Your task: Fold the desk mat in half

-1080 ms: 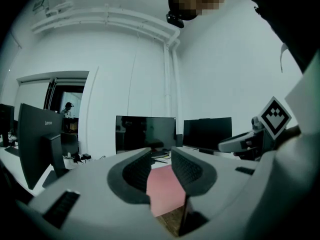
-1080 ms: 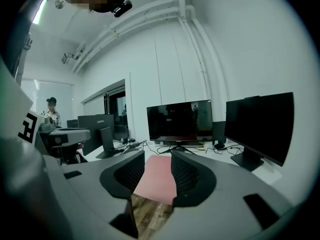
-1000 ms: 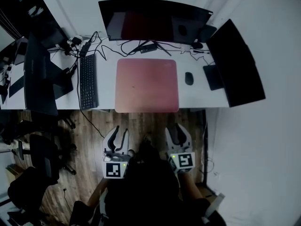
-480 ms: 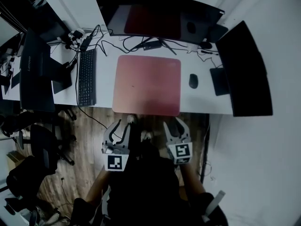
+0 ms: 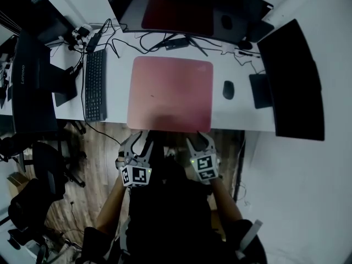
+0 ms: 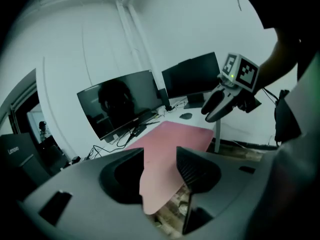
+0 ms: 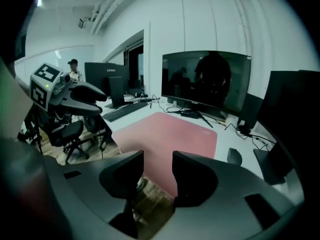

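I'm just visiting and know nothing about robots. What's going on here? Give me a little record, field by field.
Mat: pink desk mat lies flat, unfolded, on the white desk
Left gripper: jaws opening, gripping nothing, aimed at the mat's near left corner
Right gripper: jaws opening, gripping nothing, aimed at the mat's near edge
Around mat: keyboard left, mouse right, monitor behind

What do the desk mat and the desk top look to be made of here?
Desk mat: probably leatherette or rubbery sheet, matte pink; flat, even colour, no weave or glare visible. Desk top: probably laminate or painted board, smooth plain white; the exact material can't be told.
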